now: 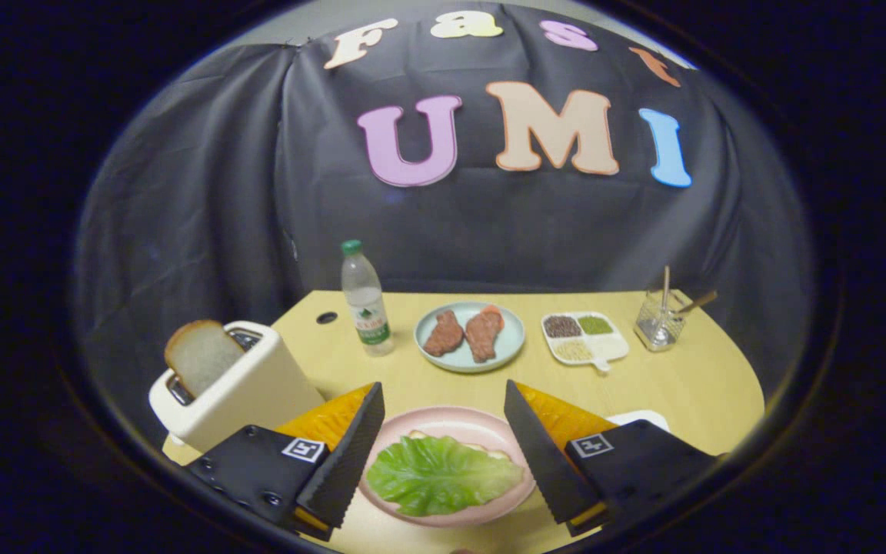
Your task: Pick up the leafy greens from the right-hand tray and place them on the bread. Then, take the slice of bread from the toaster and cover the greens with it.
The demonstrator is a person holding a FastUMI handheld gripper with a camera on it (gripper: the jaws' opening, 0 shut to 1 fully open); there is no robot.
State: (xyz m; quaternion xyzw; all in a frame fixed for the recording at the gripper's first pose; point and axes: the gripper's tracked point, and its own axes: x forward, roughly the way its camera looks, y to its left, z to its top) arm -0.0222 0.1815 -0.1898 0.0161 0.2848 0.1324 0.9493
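Observation:
A green leafy leaf (440, 475) lies flat on a slice of bread whose pale edge (489, 448) peeks out behind it, both on a pink plate (443, 422). My gripper (443, 400) hangs above the plate, open, with nothing between its fingers; the leaf shows in the gap between them. A cream toaster (247, 388) stands beyond the left finger, and a slice of bread (201, 355) sticks up out of its slot. A white tray edge (641, 419) shows just behind the right finger.
On the yellow table (689, 385), a clear water bottle (364, 302) stands behind the toaster. A blue plate (514, 332) with two pieces of meat, a white divided dish of grains (612, 346) and a glass with sticks (660, 319) line the back.

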